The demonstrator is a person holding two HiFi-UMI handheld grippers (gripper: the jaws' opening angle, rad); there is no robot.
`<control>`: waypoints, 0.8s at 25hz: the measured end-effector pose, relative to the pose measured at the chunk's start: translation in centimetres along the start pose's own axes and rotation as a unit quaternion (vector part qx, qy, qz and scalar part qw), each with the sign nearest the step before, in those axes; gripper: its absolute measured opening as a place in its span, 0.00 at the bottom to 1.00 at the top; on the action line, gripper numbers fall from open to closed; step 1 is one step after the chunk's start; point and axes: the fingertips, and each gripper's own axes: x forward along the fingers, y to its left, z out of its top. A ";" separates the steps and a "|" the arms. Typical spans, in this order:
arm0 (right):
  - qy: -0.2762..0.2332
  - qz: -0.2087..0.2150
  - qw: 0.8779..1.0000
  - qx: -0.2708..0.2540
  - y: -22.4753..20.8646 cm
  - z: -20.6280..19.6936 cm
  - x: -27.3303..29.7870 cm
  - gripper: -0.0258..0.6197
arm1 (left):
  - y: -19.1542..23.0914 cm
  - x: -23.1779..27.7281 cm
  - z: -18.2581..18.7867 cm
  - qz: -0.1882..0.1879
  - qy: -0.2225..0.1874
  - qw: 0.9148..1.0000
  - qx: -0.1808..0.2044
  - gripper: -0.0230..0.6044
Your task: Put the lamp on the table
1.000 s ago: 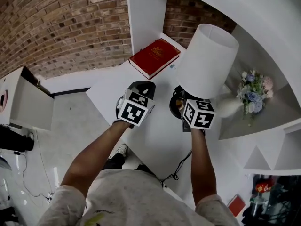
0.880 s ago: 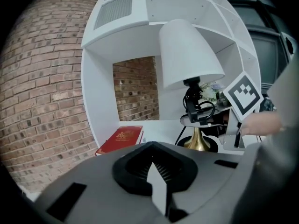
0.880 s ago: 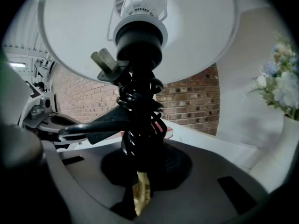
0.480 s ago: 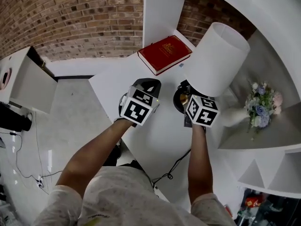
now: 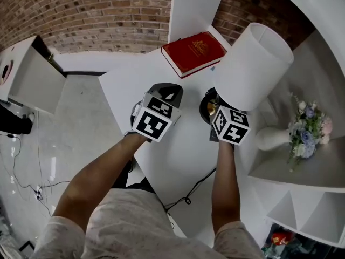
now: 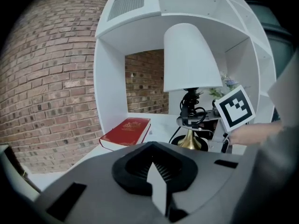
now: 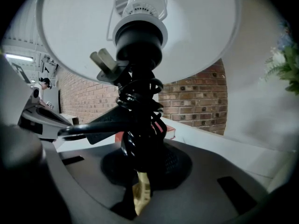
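Seen from above, my two forearms reach out from the lower frame over the white table [image 5: 180, 161], each hand carrying a marker-cubed gripper. My left gripper [image 5: 168, 92], at centre, has its jaws drawn together with nothing between them and hangs just beside the lamp, apart from it. My right gripper [image 7: 139, 193], right of centre, is clenched on the lamp [image 5: 252, 66], its jaws pinching the brass stem [image 7: 140, 190] just below a thick winding of black cord [image 7: 139, 125]. The lamp stands slightly tilted, its white shade leaning toward the upper right, its dark round base [image 5: 206, 106] low at the table's surface; whether it rests there I cannot tell. A loose length of black cable [image 5: 195, 189] trails off the table's near edge. Beyond the lamp a red book [image 5: 194, 53] lies flat at the table's far end. At the right, a bunch of flowers [image 5: 311, 135] in a white vase [image 5: 271, 138] sits on a curved white shelf [image 5: 302, 169]. A brick wall [image 5: 81, 15] closes the top of the frame.
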 end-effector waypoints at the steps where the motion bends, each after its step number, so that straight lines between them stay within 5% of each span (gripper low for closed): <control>1: -0.001 0.001 1.000 -0.005 0.0 -0.1 0.2 0.11 | 0.1 0.1 -0.1 0.003 0.001 1.000 -0.002 0.03; 20: -0.019 0.014 1.000 -0.009 -1.0 -1.1 3.1 0.11 | -0.5 2.9 -1.9 0.019 0.016 0.999 -0.022 0.03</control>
